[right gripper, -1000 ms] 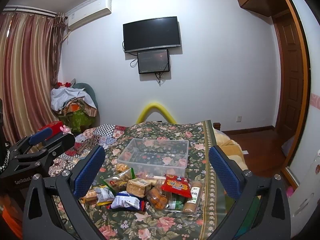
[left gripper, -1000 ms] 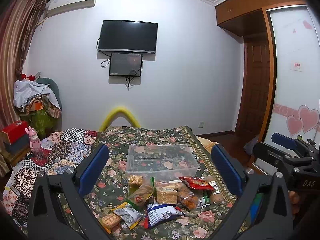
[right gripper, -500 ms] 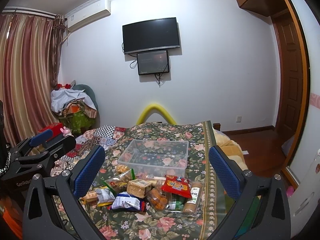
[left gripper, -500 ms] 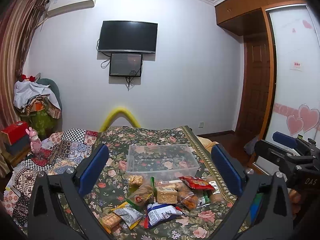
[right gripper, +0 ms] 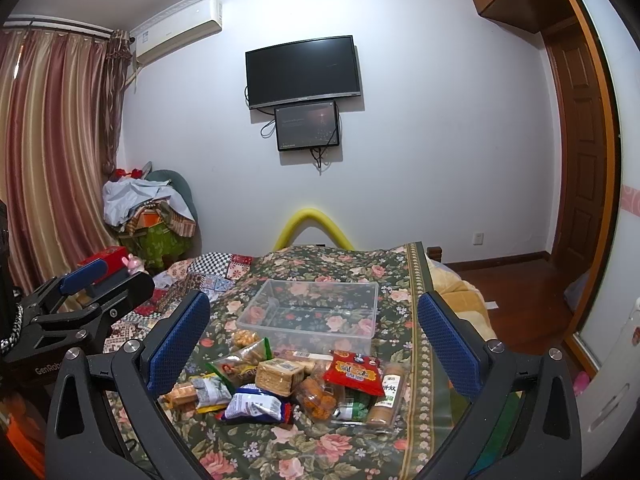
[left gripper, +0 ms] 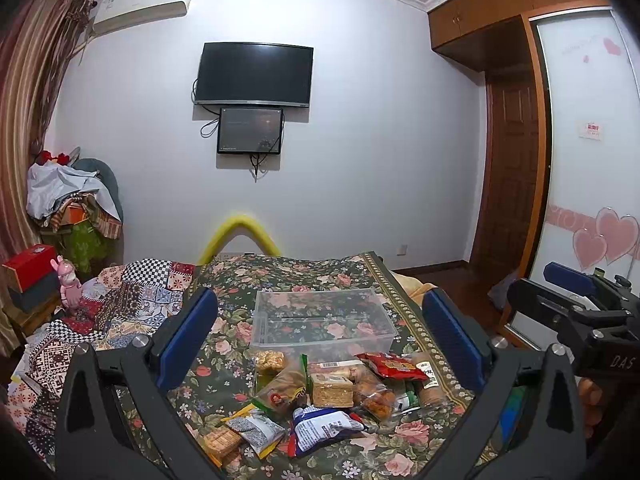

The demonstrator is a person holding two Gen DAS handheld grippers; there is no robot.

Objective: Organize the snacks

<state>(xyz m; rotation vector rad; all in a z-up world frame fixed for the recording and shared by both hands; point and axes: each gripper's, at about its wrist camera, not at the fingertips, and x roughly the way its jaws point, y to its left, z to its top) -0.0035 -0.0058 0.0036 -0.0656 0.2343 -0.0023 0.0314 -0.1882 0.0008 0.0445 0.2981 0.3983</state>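
I hold the left gripper [left gripper: 320, 344] and right gripper [right gripper: 314, 340] level, side by side, jaws spread wide, gripping nothing.

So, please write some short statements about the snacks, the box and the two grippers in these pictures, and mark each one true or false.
1. The clear plastic box holds no snacks. True.
2. The red snack packet lies inside that box. False: it lies on the flowered bedspread, in front of the box.
3. The left gripper is open. True.
4. The right gripper grips the blue and white packet. False: it is open and holds nothing.
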